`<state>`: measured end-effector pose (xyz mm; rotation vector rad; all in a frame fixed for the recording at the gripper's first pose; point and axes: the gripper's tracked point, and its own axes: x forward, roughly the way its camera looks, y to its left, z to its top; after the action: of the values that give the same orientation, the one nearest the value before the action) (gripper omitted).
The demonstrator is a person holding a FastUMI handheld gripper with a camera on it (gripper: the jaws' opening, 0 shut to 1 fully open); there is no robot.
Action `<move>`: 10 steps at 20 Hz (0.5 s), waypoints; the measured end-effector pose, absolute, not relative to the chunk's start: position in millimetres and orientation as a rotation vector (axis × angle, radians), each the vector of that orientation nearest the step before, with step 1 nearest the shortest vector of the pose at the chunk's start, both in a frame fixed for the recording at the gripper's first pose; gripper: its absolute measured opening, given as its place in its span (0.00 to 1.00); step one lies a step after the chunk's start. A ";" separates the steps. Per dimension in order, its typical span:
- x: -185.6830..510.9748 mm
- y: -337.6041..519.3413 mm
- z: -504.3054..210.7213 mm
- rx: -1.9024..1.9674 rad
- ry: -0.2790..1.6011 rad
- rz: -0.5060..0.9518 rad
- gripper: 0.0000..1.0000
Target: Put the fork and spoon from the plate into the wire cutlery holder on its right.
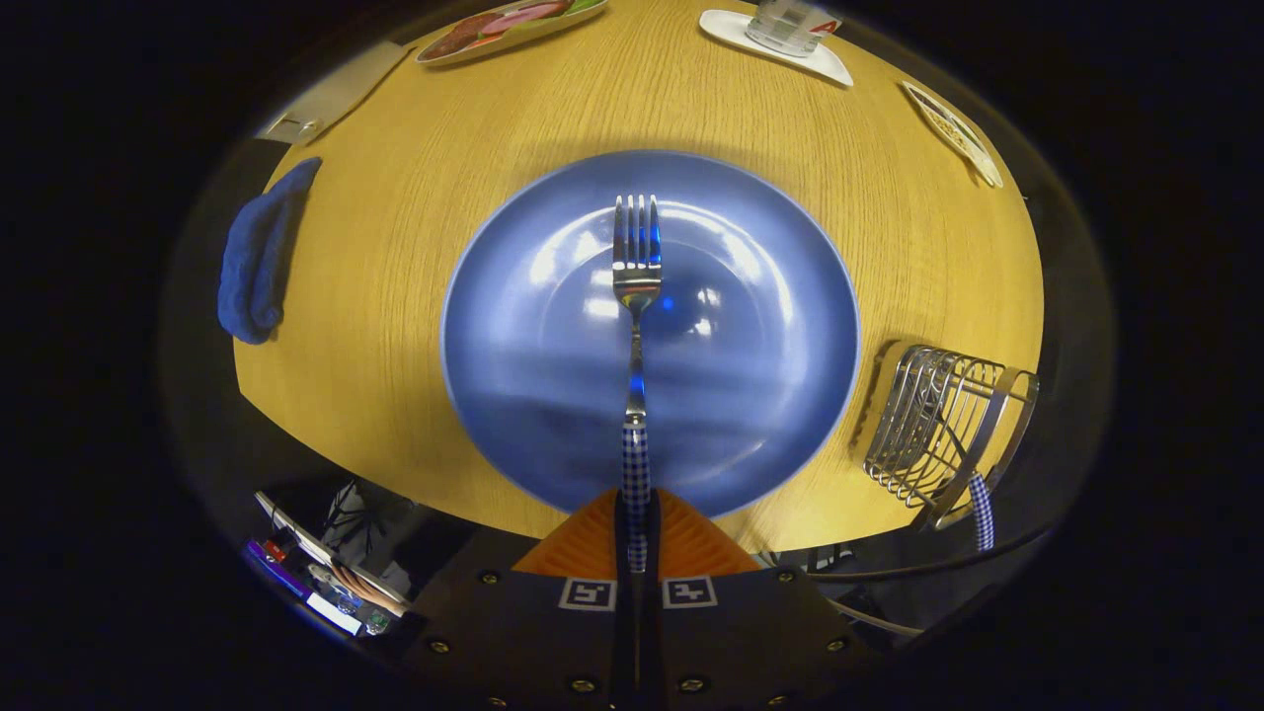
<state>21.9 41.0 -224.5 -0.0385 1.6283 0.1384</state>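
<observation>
The wooden tabletop (494,128) carries a glossy blue plate (553,395); a wire holder (928,425) lies right of it. Over the plate, the gripper (637,528) clamps the checked handle of a shiny steel fork (637,286), tines pointing away.

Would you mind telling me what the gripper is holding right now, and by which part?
The gripper is shut on the fork, held by the checked end of its handle, tines pointing ahead above the blue plate.
</observation>
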 end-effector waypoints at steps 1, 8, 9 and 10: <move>17.5 35.2 -219.2 -0.055 1.630 0.142 0.03; -16.7 -7.3 -178.0 -0.117 1.635 0.151 0.03; -23.4 -10.3 -167.5 -0.124 1.641 0.155 0.03; -29.3 -17.5 -161.2 -0.133 1.641 0.156 0.03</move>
<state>-29.3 -17.5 -161.2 -0.1327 1.6408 0.1558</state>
